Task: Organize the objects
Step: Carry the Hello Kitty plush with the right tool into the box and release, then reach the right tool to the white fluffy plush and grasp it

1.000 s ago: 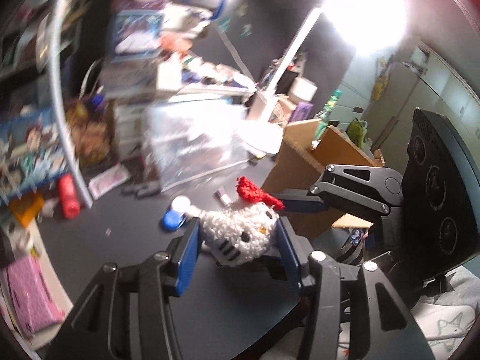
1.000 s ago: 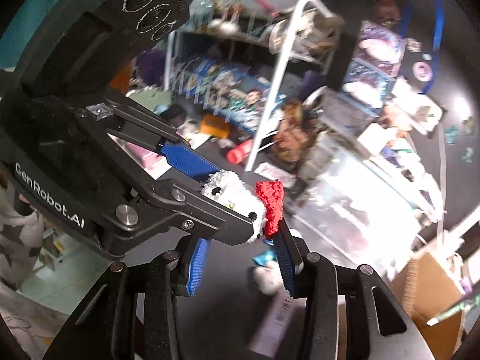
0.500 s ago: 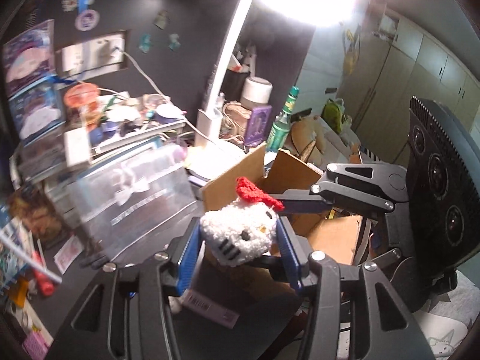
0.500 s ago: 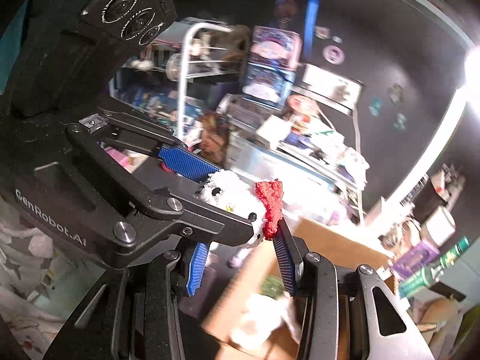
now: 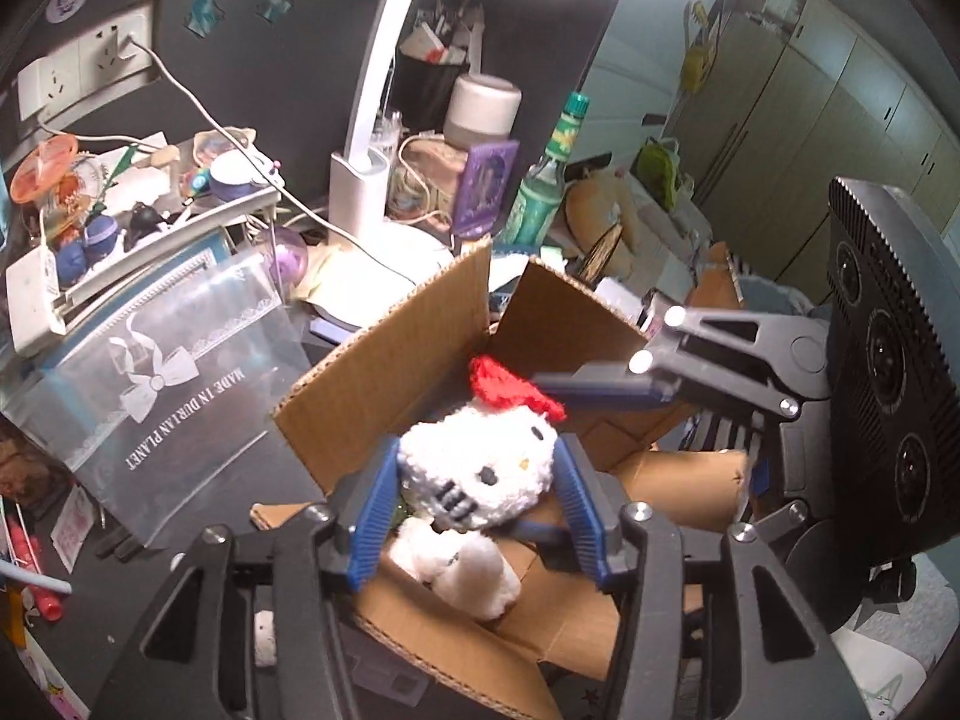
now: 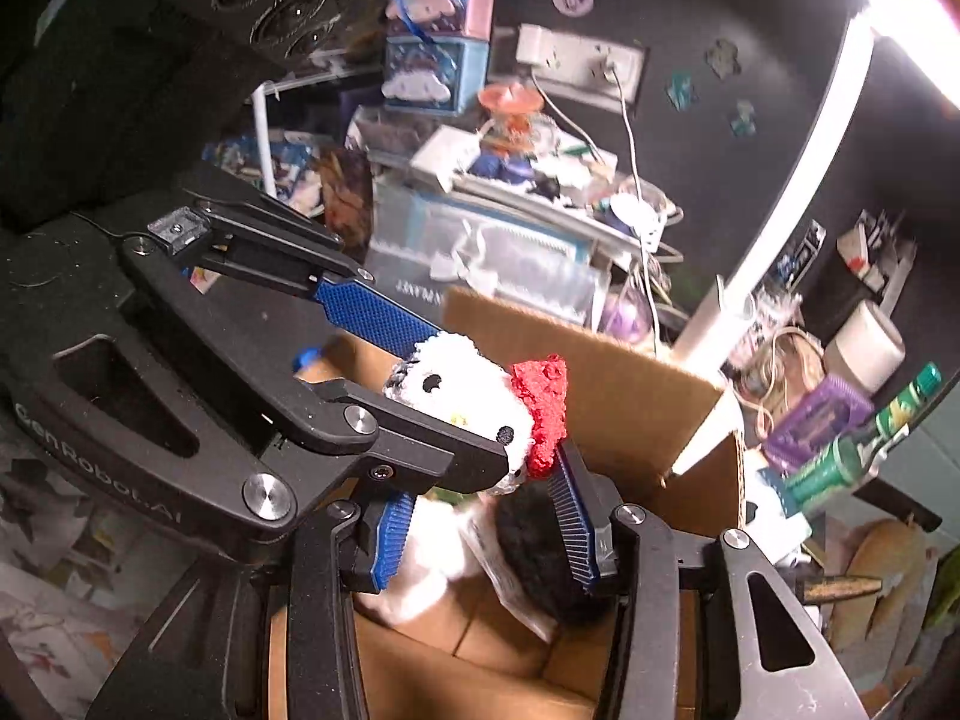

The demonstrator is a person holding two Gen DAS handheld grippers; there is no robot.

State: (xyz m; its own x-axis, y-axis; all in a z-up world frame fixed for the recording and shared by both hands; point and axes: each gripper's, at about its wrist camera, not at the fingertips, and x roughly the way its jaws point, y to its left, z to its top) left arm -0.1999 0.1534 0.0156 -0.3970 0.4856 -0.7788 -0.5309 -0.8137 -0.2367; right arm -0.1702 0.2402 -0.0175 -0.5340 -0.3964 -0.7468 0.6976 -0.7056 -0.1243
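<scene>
A white crochet cat-head plush [image 5: 474, 474] with a red bow hangs over an open cardboard box [image 5: 384, 372]. My left gripper [image 5: 477, 462] has its blue pads against the plush's two sides, and its jaws are opening. My right gripper [image 6: 480, 480] comes in from the right in the left wrist view, one finger on the bow and one under the head. Its jaws are opening too, with the plush still between them. In the right wrist view the plush [image 6: 462, 390] sits at the fingertips, partly hidden by the left gripper's black finger. Inside the box lie a white plush [image 5: 474, 576] and a dark furry thing [image 6: 534, 546].
A clear plastic case [image 5: 180, 372] stands left of the box on the black desk. Behind the box are a white lamp base [image 5: 357, 192], a green bottle [image 5: 543, 192], a purple card [image 5: 483, 186] and cables. A cluttered white shelf [image 5: 150, 240] is at the back left.
Both grippers have carried the plush from above the bare black desk to above the open cardboard box. The plush keeps its place between the pads.
</scene>
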